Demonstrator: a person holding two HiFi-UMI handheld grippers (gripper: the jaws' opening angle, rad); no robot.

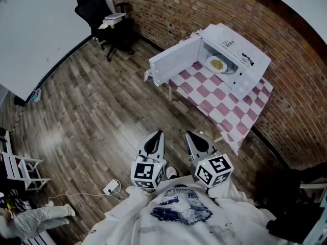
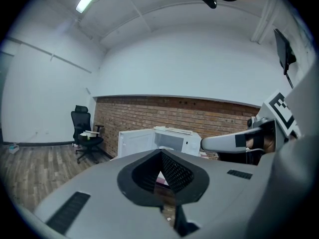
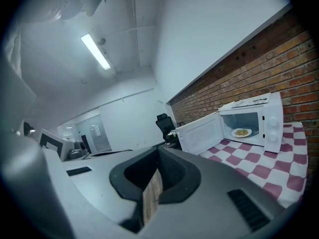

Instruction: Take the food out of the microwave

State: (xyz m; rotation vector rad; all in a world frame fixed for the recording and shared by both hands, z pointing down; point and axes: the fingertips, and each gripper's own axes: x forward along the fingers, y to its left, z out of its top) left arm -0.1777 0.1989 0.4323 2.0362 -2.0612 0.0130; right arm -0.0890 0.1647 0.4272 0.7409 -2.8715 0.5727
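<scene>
A white microwave (image 1: 232, 55) stands on a table with a pink-and-white checked cloth (image 1: 225, 111) against the brick wall. Its door (image 1: 173, 60) hangs open to the left. Inside lies a white plate of yellow food (image 1: 217, 64), which the right gripper view also shows as the plate (image 3: 241, 132). Both grippers are held close to the person's chest, well short of the table and over the wooden floor. My left gripper (image 1: 155, 137) is shut and empty, its tip (image 2: 161, 152) aimed at the microwave (image 2: 174, 138). Beside it, my right gripper (image 1: 194, 136) has its jaws together with nothing in them.
A black office chair (image 1: 99, 11) with a white box on it stands at the far left by the brick wall (image 1: 168, 9). A white rack (image 1: 18, 170) is at the left edge. A power strip with a cable (image 1: 111, 189) lies on the wooden floor near the person's feet.
</scene>
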